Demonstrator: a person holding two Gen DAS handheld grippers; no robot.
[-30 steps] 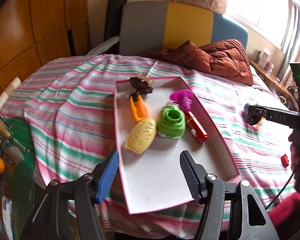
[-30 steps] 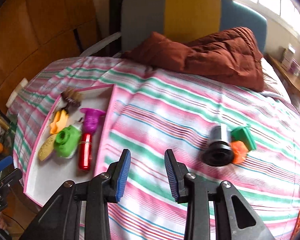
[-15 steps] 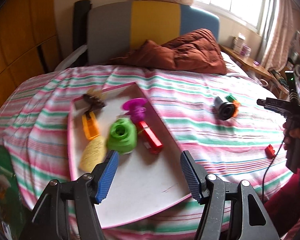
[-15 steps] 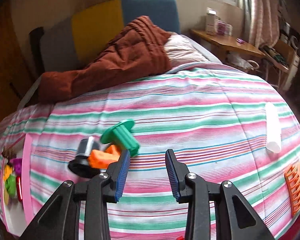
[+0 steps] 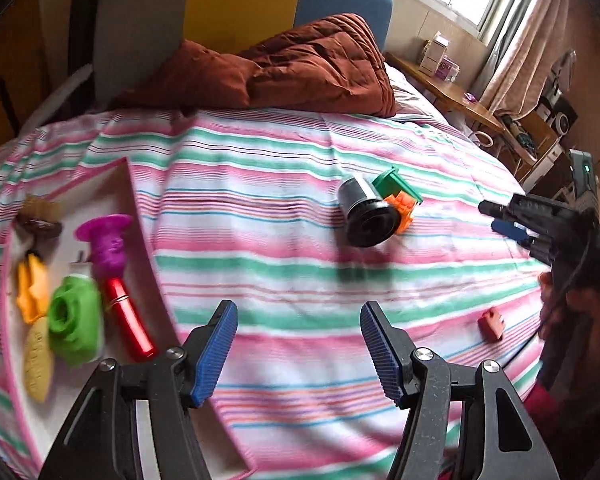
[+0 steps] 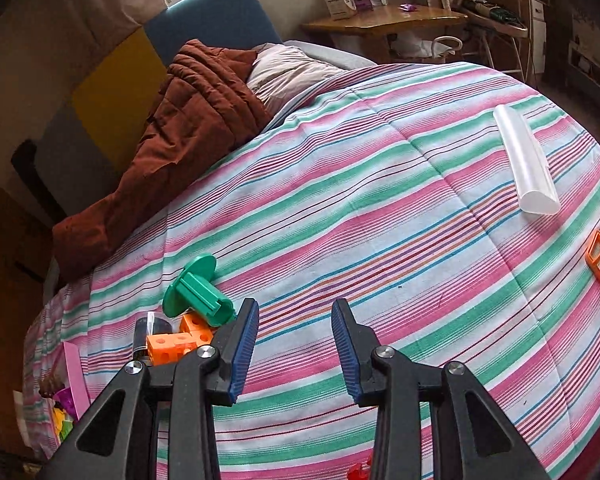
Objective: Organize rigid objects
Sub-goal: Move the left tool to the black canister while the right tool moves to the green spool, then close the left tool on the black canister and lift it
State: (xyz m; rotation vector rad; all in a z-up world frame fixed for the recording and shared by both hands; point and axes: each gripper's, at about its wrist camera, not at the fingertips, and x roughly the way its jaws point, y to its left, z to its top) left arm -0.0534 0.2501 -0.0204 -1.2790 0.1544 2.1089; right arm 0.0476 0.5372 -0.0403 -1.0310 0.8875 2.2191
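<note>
Both jaws stood apart, empty, as we held the left gripper [image 5: 296, 346] and right gripper [image 6: 294, 350] over a striped bed [image 6: 380, 208] by a window. Our black cylinder [image 5: 364, 216] lay ahead of the left jaws, beside the pink tray [image 5: 140, 216].

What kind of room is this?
Most likely a bedroom: a bed under a striped cover, a brown quilt by the headboard, and a bedside table.
</note>
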